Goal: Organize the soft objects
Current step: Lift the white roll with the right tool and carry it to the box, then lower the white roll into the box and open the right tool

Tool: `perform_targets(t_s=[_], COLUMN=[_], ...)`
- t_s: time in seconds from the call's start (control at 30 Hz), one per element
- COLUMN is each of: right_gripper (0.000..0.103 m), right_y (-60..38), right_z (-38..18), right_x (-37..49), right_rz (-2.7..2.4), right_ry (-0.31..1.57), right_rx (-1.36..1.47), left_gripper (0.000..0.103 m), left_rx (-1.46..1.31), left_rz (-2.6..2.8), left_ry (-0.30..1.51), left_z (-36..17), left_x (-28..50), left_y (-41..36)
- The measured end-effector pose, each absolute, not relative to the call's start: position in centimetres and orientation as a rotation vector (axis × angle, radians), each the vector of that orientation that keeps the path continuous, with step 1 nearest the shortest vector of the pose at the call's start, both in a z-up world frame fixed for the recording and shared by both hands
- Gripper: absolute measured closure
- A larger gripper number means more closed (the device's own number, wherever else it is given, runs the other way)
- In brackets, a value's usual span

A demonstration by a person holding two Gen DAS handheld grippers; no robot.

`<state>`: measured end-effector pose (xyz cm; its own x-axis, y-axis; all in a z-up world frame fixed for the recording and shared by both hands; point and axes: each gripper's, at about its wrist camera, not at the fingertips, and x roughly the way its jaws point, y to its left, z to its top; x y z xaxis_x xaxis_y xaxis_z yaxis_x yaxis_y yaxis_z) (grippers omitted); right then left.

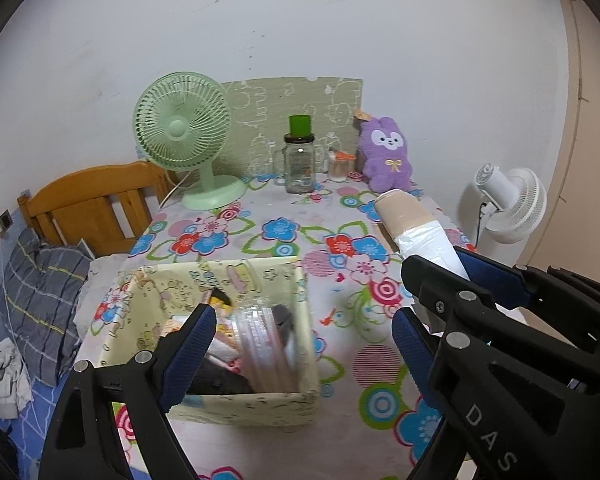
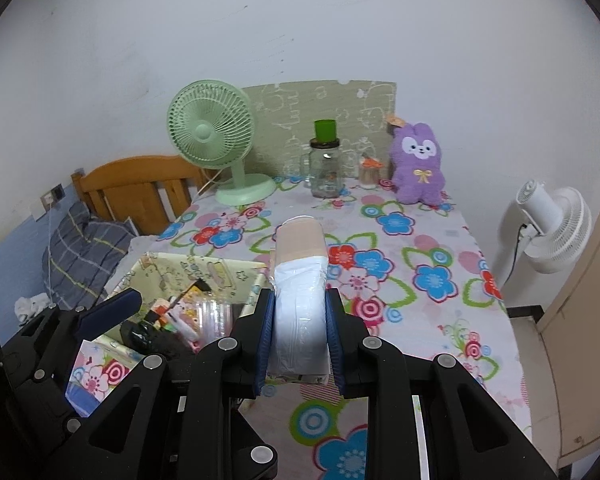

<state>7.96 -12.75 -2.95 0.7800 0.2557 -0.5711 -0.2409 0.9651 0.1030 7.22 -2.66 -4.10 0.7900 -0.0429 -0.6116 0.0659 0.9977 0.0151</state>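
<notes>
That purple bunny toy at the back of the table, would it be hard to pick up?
Probably easy: the purple bunny looks plush, so it should squash under a claw and weigh little. Pushed, it might topple, since it sits upright against the board.

Left gripper: black plastic linkage arms, silver round pivot screws, blue ribbed pads. Right gripper: same black build, 2 blue pads, white "DAS" lettering on its arm.

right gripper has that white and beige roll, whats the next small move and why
Probably swing the right gripper left and lower the white and beige roll into the fabric box. The roll is clamped above the tablecloth, the box sits just left, and the left gripper is open over it.
</notes>
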Motion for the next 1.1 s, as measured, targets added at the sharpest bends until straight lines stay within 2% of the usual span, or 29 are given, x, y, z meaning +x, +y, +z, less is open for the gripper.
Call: perform_targets(t_s=[1.1], right_gripper=[0.075], right_y=[-2.2], right_z=[-7.1], right_x=[13.2], right_rz=[0.409], right_ry=[0.744], right_rx=[-0.038], left_gripper=[0.012], left_rx=[0.009], left_rz=[0.033], left_ry=[0.787], left_z=[-8.7], left_x=[11.0], left_y=[6.6])
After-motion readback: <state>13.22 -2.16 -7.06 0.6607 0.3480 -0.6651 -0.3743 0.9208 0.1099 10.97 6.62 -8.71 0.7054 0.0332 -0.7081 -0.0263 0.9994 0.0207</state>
